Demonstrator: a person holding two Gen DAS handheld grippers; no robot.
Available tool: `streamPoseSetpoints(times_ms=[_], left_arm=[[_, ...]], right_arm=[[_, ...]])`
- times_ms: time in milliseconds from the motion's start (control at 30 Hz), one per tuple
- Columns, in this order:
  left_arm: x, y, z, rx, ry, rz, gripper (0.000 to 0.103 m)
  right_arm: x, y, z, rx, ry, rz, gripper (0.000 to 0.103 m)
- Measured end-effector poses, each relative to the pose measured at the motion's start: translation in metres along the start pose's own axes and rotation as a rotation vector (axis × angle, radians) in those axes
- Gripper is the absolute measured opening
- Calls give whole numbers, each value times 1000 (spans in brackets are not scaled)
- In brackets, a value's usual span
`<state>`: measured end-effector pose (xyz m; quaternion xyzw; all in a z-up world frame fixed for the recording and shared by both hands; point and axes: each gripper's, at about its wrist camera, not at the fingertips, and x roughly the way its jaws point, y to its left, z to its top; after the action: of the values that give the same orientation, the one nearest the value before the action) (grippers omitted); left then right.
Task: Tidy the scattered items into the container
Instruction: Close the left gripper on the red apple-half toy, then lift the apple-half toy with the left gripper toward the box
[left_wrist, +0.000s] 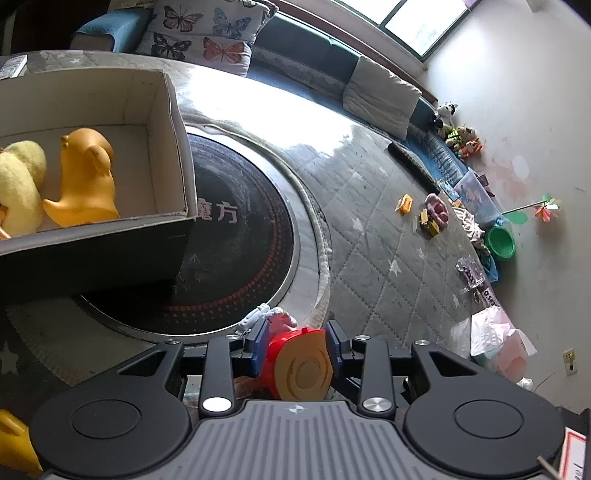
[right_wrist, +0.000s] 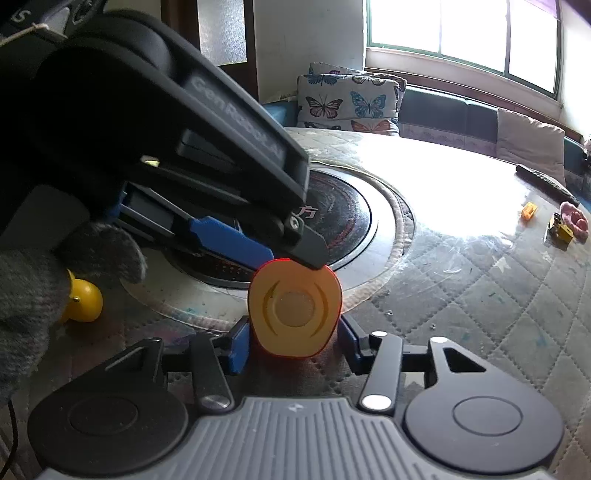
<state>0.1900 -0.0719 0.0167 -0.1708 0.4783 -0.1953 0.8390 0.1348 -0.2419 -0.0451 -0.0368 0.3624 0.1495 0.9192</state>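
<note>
A round table (left_wrist: 373, 221) is covered by a grey quilted cloth with small white stars; a black circular cooktop (left_wrist: 240, 254) is set in its centre. Strong glare is thrown across the far side of the tabletop. A bench seat (right_wrist: 443, 110) with dark teal cushions is run along the wall under a window (right_wrist: 461, 37), through which bright daylight is admitted. Butterfly-print pillows (right_wrist: 347, 103) and a plain pale cushion (right_wrist: 528, 140) are propped on the bench. A whitish wall (left_wrist: 517, 92), marked with faint stains, is seen at the right in the left wrist view.
</note>
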Motion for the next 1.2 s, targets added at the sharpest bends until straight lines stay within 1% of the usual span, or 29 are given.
streamPoseSetpoints(times_ms=[333,667,1000,1200], left_arm=[[-6,6,-3,-8,-5,-15,35],[-28,12,-7,-32,-42,-32,35],[-61,24,-2,-74,-119,-31,35],[-82,33,5,-98,-176,-25,35]], right_arm=[[-10,5,3,-6,-27,-2,47],[-23,18,8,-23,-60,10,47],[-37,39,24,-79,-117,29,47],[-37,54,42,-116,-150,55,47]])
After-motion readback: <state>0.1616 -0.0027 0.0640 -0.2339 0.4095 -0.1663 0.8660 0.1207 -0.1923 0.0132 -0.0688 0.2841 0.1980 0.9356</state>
